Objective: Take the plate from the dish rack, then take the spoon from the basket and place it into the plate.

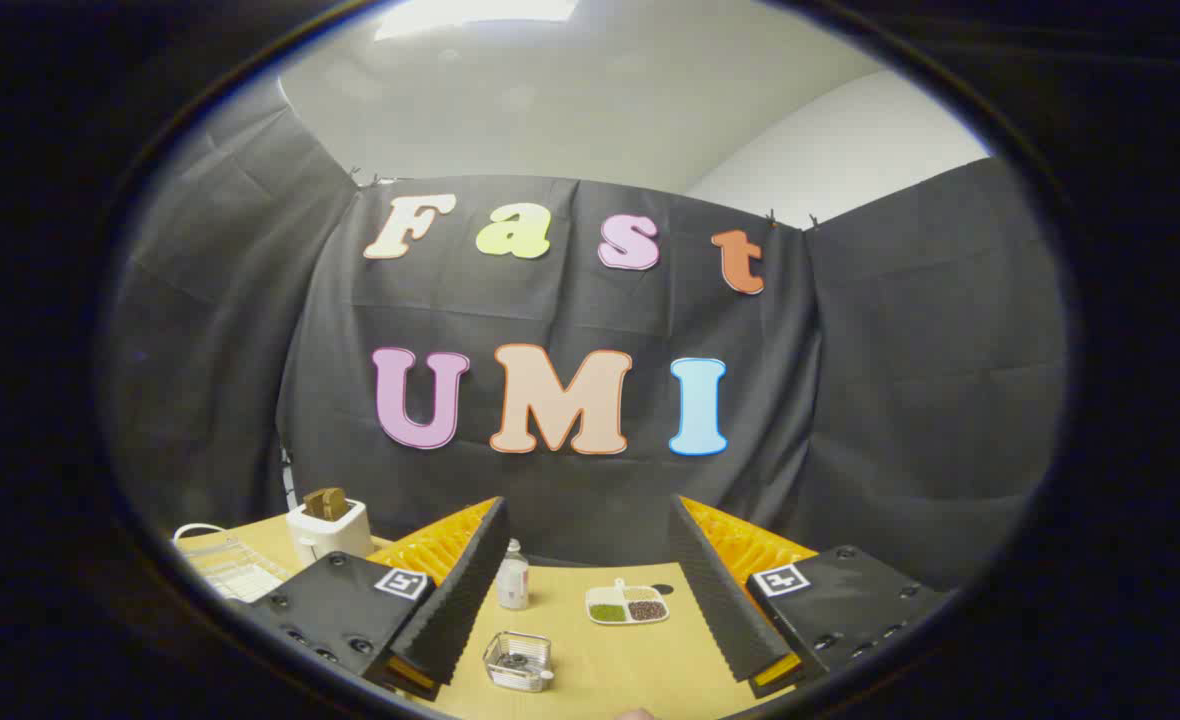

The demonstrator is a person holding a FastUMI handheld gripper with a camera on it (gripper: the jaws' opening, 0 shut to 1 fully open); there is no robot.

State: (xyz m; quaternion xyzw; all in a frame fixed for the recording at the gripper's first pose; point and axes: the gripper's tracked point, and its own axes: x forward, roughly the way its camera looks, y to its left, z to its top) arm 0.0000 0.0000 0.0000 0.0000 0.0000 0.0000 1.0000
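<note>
A: Tool point(590, 600) spread wide, empty, high above tabletop point(610, 670). Rack point(230, 570) far left beside toaster point(328, 528); plate itself hard to make out.

B: Likely stiff, slippery, breakable; pinch the rim. Basket point(518, 660) between fingers, ahead.

The gripper point(590, 600) has ridged inner pads, black screw-studded blocks and square black-and-white marker tags.

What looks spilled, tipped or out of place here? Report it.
Nothing stands out. The gripper is open, empty, above the table; wire basket, small bottle, divided tray and toaster sit upright.
</note>
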